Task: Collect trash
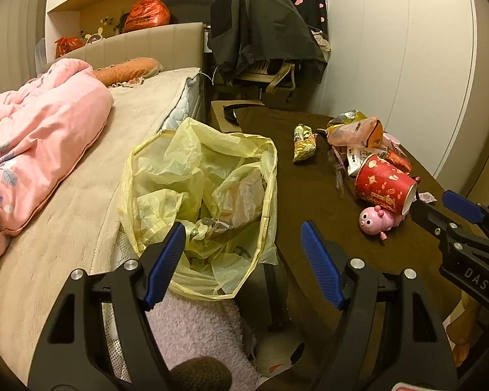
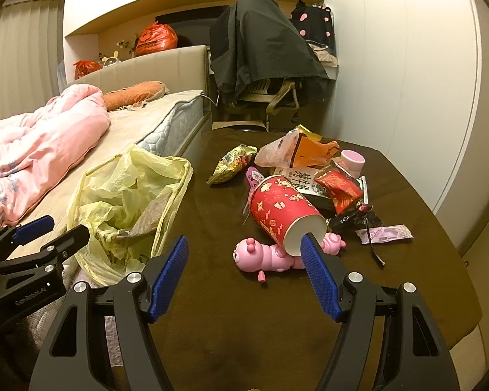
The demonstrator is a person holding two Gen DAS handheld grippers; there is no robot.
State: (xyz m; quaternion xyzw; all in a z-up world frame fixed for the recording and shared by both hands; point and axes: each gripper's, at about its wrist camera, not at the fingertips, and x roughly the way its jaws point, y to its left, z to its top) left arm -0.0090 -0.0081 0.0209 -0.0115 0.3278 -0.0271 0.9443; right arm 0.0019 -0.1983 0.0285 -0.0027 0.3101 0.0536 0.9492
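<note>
The red paper cup [image 2: 282, 215] lies on its side on the dark worktop [image 2: 228, 309], its long axis running from far left to near right, open mouth facing the right claw [image 2: 246, 277]. It rests on a pink toy [image 2: 267, 255]. The right claw is spread wide and holds nothing; its right fingertip [image 2: 309, 244] sits at the cup's rim, the cup just ahead of it. The left claw [image 1: 243, 260] is also wide open and empty, above the yellow trash bag [image 1: 205, 195] between bed [image 1: 65, 195] and worktop. Wrappers [image 2: 337, 185] lie behind the cup.
</note>
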